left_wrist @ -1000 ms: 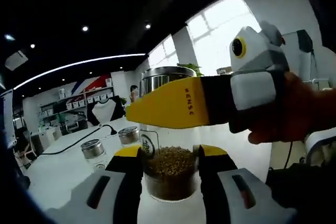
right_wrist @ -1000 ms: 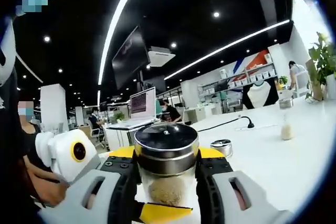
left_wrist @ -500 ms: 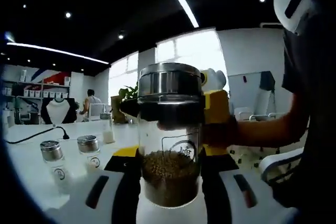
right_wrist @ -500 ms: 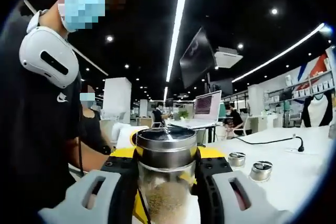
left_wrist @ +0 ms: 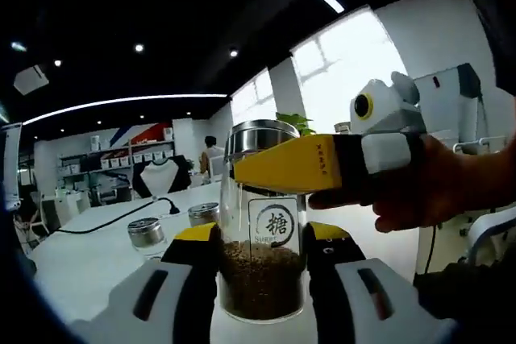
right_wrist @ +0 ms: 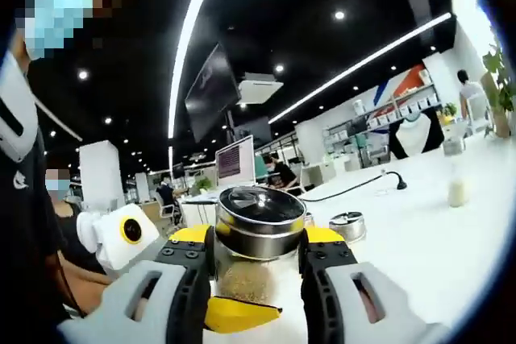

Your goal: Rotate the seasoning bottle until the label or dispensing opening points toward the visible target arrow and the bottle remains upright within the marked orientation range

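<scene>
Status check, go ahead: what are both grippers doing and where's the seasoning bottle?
Left hand-held gripper shut on seasoning bottle body, right hand-held gripper shut at its metal lid. Label faces left camera. Two small jars behind, clear.

The right gripper's (left_wrist: 266, 168) yellow jaw hides part of the seasoning bottle (left_wrist: 263, 267) under its lid. The label's (left_wrist: 274, 222) small words are too tiny to read.

The left gripper view sits low and close, level with the seasoning bottle (left_wrist: 263, 259) body, facing the windows. The right gripper view looks from the opposite side, near its steel lid (right_wrist: 260, 221), probably slightly above. Both share the bottle and white table (right_wrist: 419, 239).
</scene>
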`<state>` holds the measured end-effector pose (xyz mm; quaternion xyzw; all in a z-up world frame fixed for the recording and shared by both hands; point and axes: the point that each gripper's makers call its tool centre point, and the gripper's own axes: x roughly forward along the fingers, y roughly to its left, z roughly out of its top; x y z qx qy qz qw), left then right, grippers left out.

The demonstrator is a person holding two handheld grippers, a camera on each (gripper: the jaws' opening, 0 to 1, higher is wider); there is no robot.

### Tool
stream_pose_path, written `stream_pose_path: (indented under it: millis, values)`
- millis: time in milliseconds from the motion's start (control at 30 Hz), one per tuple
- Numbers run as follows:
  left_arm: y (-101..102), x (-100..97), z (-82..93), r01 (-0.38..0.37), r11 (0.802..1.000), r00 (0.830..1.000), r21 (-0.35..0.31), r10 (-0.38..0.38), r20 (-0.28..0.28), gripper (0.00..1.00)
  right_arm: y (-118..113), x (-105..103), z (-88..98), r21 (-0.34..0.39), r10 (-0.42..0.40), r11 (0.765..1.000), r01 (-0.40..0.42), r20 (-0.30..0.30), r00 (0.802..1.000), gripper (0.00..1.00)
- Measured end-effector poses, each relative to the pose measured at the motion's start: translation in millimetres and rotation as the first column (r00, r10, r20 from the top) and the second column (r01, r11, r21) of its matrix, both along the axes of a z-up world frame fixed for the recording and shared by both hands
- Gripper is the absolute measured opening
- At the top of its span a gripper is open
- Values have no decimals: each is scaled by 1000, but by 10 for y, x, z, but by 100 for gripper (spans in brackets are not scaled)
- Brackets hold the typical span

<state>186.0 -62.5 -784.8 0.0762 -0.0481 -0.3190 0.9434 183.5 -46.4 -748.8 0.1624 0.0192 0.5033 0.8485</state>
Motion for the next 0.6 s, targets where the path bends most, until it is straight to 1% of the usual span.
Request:
stream_pose_path:
  millis: [100, 133, 167, 200, 267, 300, 433, 467, 533, 567, 600]
  values:
    - [6, -8, -31, 3, 1000, 1000, 1, -3, -10, 45, 11, -27, -2, -28, 18, 999, -18, 14, 1000, 39]
    - [1, -16, -40, 22, 1000, 999, -20, -23, -30, 45, 27, -56, 13, -54, 32, 998, -29, 56, 998, 38]
    - [-8, -21, -37, 38, 999, 999, -33, -39, -36, 45, 34, -72, 29, -63, 42, 997, -37, 82, 996, 38]
    - [-37, -35, -44, 69, 997, 996, -46, -72, -48, 45, 38, -90, 40, -82, 63, 995, -53, 114, 992, 38]
    - [-55, -46, -47, 102, 994, 993, -49, -104, -54, 45, 23, -82, 53, -85, 83, 994, -74, 105, 991, 38]
    - [-57, -45, -42, 105, 993, 993, -51, -108, -51, 45, 5, -73, 65, -73, 93, 994, -86, 103, 990, 38]
    - [-110, -44, -69, 148, 987, 985, -69, -153, -77, 45, -22, -78, 79, -52, 130, 991, -125, 95, 987, 38]
    - [-136, -48, -101, 163, 985, 982, -61, -168, -87, 46, -29, -79, 82, -52, 135, 990, -131, 97, 986, 38]
    - [-179, -68, -188, 184, 983, 977, -15, -184, -110, 47, -38, -81, 77, -61, 150, 988, -145, 99, 984, 38]
    - [-198, -73, -209, 181, 983, 978, 8, -179, -110, 47, -35, -88, 64, -70, 157, 986, -150, 101, 982, 38]
    - [-191, -69, -208, 165, 986, 980, 9, -162, -117, 47, -30, -100, 47, -80, 165, 984, -158, 101, 981, 38]
